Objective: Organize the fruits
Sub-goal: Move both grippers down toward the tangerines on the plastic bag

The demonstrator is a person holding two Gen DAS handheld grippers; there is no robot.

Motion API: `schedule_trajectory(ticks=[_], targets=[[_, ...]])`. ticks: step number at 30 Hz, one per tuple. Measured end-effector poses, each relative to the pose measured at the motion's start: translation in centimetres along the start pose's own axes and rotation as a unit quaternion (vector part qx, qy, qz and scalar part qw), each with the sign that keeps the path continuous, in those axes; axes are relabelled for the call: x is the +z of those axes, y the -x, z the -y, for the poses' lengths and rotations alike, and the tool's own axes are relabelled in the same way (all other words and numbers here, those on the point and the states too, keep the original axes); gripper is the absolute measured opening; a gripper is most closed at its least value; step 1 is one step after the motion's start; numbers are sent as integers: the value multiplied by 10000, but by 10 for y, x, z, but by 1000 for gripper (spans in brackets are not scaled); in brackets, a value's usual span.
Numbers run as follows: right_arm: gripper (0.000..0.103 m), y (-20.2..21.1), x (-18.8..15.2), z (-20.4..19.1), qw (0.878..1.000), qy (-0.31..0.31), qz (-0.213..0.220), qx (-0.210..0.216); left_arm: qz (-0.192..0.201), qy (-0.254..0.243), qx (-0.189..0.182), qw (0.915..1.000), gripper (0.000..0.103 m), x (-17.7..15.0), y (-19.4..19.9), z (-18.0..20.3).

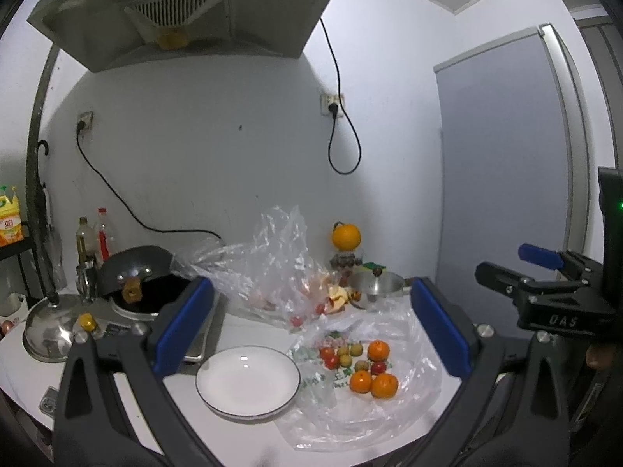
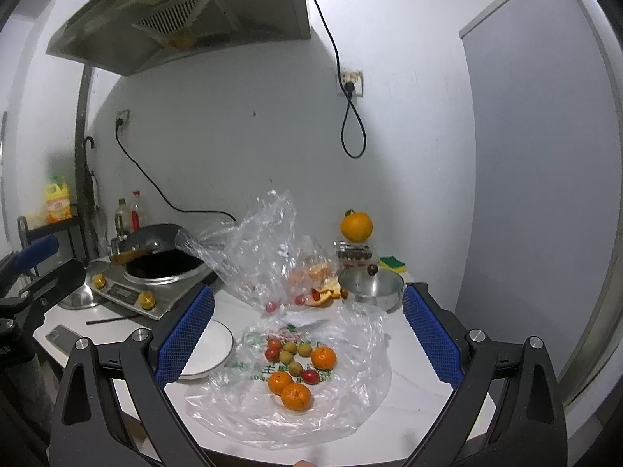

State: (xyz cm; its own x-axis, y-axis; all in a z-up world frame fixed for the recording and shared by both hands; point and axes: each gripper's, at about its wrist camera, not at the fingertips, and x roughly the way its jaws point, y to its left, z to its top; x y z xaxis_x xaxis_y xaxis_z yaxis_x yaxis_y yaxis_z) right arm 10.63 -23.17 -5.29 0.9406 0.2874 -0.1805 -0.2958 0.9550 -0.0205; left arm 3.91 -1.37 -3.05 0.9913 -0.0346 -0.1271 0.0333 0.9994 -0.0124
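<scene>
Left wrist view showed the left tool (image 1: 311,327) held above the near edge of the white bench (image 1: 241,327), its blue fingers wide apart and gripping nothing. Between them lay an empty white plate (image 1: 248,380) and, just to its right, a flattened clear plastic bag (image 1: 405,401) carrying the loose fruit: three small oranges (image 1: 373,383), a few red cherry tomatoes (image 1: 329,356) and some pale yellow-green fruits (image 1: 349,354). From the right wrist view, the right tool (image 2: 307,330) hovered over the same pile, fingers likewise spread and empty, with the plate partly hidden behind its left finger. A second crumpled bag (image 2: 257,249) stood farther back, near a steel pot (image 2: 372,288) and a large orange (image 2: 356,226). Nothing had reached the plate, so the sorting looked unstarted; every piece was still to be moved.
</scene>
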Motion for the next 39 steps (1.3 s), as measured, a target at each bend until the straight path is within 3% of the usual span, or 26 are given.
schedule_trajectory(ticks=[24, 39], targets=[[99, -105, -72, 19, 9931, -20, -1149, 214, -1218, -102, -21, 9925, 102, -79, -103, 12], [98, -150, -120, 12, 9832, 84, -1780, 384, -1870, 156, 133, 9821, 102, -134, -134, -3]])
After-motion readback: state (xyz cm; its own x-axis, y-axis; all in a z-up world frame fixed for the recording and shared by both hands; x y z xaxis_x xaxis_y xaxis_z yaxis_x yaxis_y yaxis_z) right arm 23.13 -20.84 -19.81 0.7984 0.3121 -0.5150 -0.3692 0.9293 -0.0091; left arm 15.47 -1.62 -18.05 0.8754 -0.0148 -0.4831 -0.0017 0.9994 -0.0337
